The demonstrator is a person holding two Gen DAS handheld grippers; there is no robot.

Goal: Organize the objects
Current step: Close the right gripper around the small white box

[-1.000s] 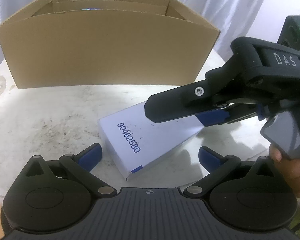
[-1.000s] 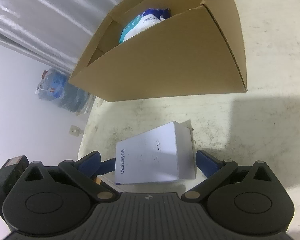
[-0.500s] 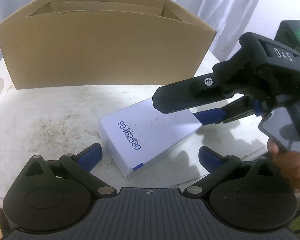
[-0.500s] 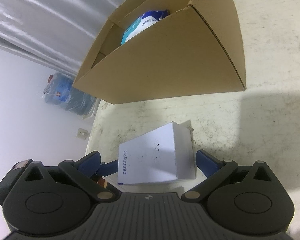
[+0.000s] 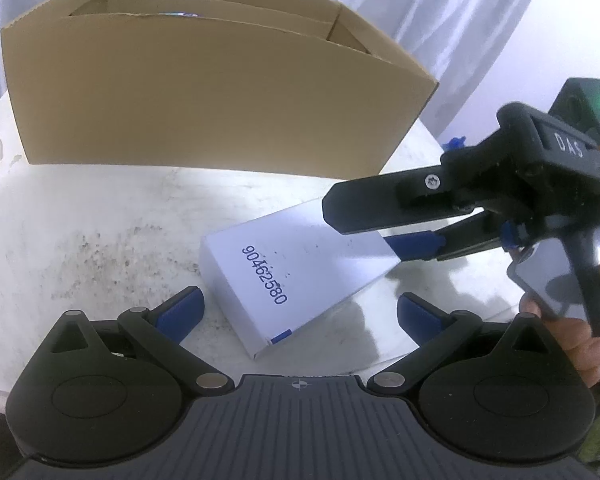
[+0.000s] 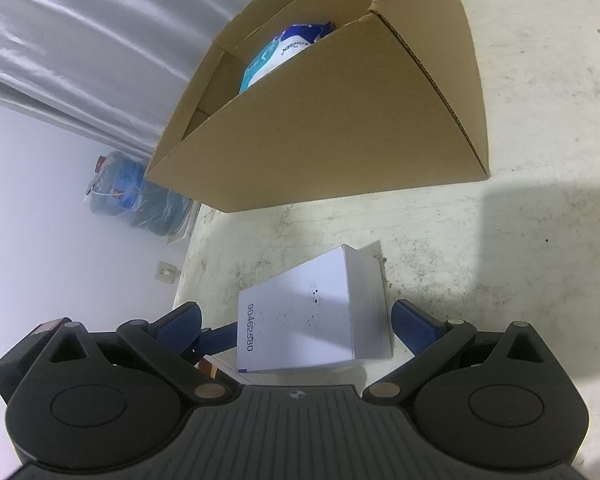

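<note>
A flat white box printed 90462580 lies on the white table. Its far right end looks a little raised, though I cannot tell for sure. My left gripper is open, its blue pads on either side of the box's near end without touching. My right gripper comes in from the right, turned on its side. It is open and straddles the box's other end. An open cardboard box stands behind, with a blue and white packet inside.
A person's hand holds the right gripper's handle. The table's edge runs close by on the left in the right wrist view, with blue water jugs on the floor beyond it. Pale curtains hang behind the cardboard box.
The right gripper has drawn back a little to the right along the white box. The white box has stayed where it was. Both grippers' jaws are as wide as before.
</note>
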